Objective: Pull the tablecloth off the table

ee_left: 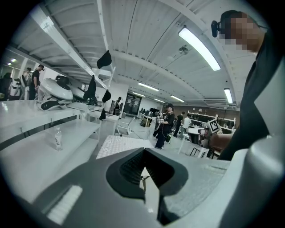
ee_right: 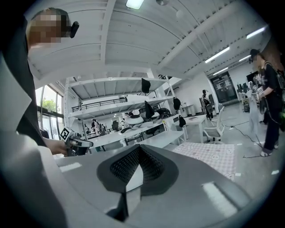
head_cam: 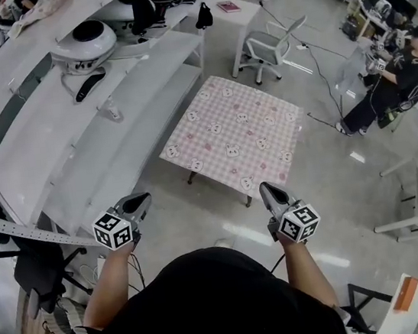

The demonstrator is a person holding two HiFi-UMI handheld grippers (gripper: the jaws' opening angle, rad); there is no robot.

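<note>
**Both grippers closed and empty, well short of the covered table**

The left gripper (head_cam: 140, 201) was held out in front of the person, its jaws shut tip to tip with nothing between them. The right gripper (head_cam: 266, 189) was level with it and likewise closed on nothing. Each gripper's own view showed the ribbed pads meeting at a point, with only floor and furniture beyond.

Ahead of both lay the tablecloth (head_cam: 231, 132), pink check with small cartoon faces. It was spread flat over a low table whose leg (head_cam: 248, 200) showed beneath the near edge. Neither gripper was near it, and bare floor lay between, so the pull had probably not begun.

Long white shelving (head_cam: 61, 156) ran close along the table's left side, with a small bottle (head_cam: 113, 112) standing on it. An office chair (head_cam: 272, 41) stood behind the table, and a seated person (head_cam: 398, 82) was off to the right.

Several things could go wrong from here:
- The jaws would have to open before reaching the hem, or they would only push the cloth.
- A shallow pinch on thin fabric might slip free.
- If one side pulled ahead of the other, the cloth could bunch and catch on a corner.
- The small table looked light, so it might slide or tip with the pull.
- The left gripper, working beside the shelving, might knock it.
</note>
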